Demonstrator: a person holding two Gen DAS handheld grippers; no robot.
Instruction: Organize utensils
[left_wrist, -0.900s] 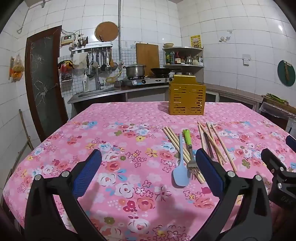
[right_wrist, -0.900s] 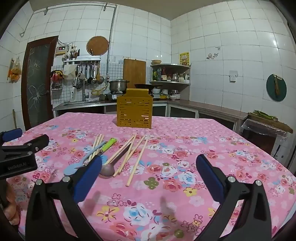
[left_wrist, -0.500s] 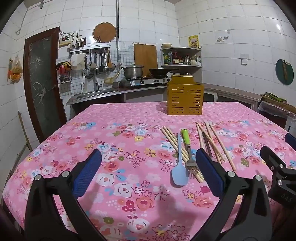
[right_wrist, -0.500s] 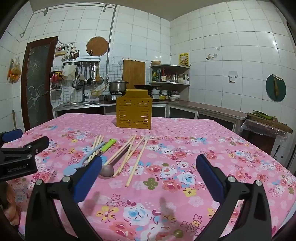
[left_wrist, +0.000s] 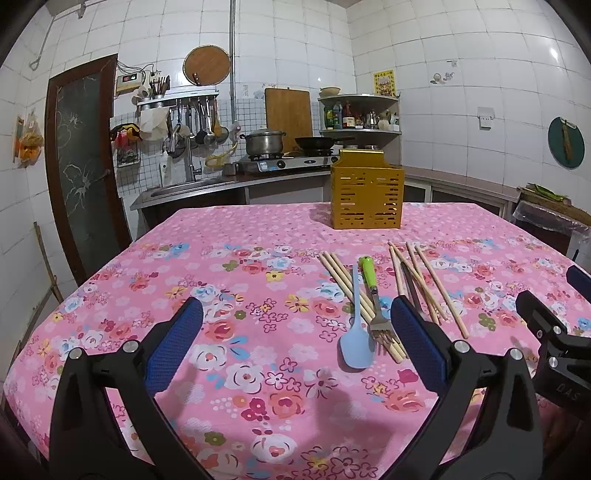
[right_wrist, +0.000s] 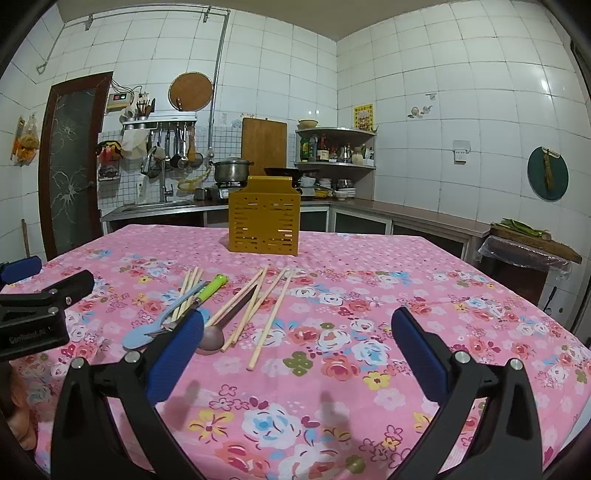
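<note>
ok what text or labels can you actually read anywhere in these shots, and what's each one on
"GenRobot.AI": faint embossed lettering on the black body of the left gripper, seen from the right wrist view.
"DAS": partial embossed letters on the black body of the right gripper, seen from the left wrist view.
Yellow poster on the tiled wall: print too small to read.
Bottles on the corner shelf: labels too blurred to read.

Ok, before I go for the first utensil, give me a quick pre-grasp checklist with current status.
1. Left gripper open, nothing between the pads: ok.
2. Right gripper open, nothing held: ok.
3. Yellow holder upright on the table: ok.
4. Holder's compartments free: cannot tell, top not visible.
5. Blue spoon free to lift: not ok, handle lies across the chopsticks.
6. Green-handled fork clear: not ok, tines rest on the chopsticks.
</note>
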